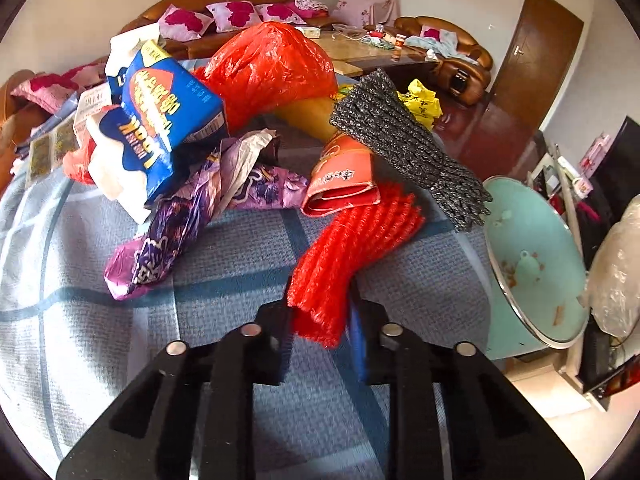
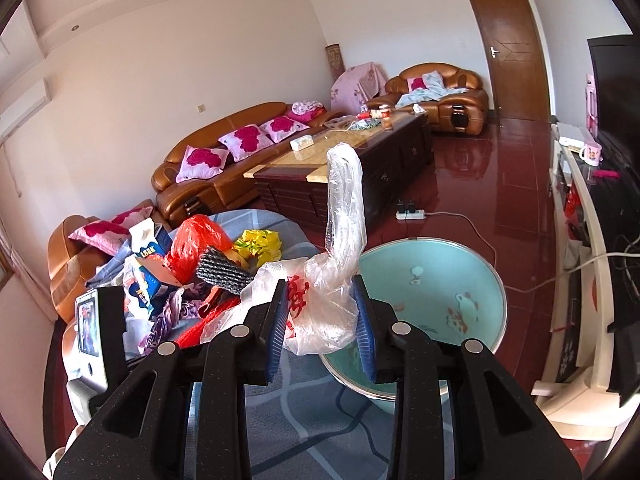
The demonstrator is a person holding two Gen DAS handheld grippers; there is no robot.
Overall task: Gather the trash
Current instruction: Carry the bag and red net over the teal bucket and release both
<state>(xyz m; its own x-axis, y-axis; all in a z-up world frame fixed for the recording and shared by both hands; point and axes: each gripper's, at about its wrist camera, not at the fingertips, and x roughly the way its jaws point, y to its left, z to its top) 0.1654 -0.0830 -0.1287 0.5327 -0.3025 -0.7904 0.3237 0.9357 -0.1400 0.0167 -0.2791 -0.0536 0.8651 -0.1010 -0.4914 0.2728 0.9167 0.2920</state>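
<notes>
A pile of trash lies on a blue checked cloth (image 1: 100, 332). My left gripper (image 1: 320, 320) is shut on the near end of a red foam net sleeve (image 1: 352, 248), which rests on the cloth. Behind it lie a grey foam net (image 1: 404, 140), a red carton (image 1: 344, 184), a purple wrapper (image 1: 180, 232), a blue and white tissue pack (image 1: 160, 128) and a red plastic bag (image 1: 272, 68). My right gripper (image 2: 322, 324) is shut on a clear plastic bag (image 2: 332, 280) with red print, held up beside a teal basin (image 2: 436, 292).
The teal basin (image 1: 536, 264) stands right of the cloth, at its edge. A yellow bag (image 2: 260, 244) lies at the pile's far side. A coffee table (image 2: 360, 152), brown sofas (image 2: 224, 168) and a TV stand (image 2: 576, 240) surround a red tile floor (image 2: 500, 168).
</notes>
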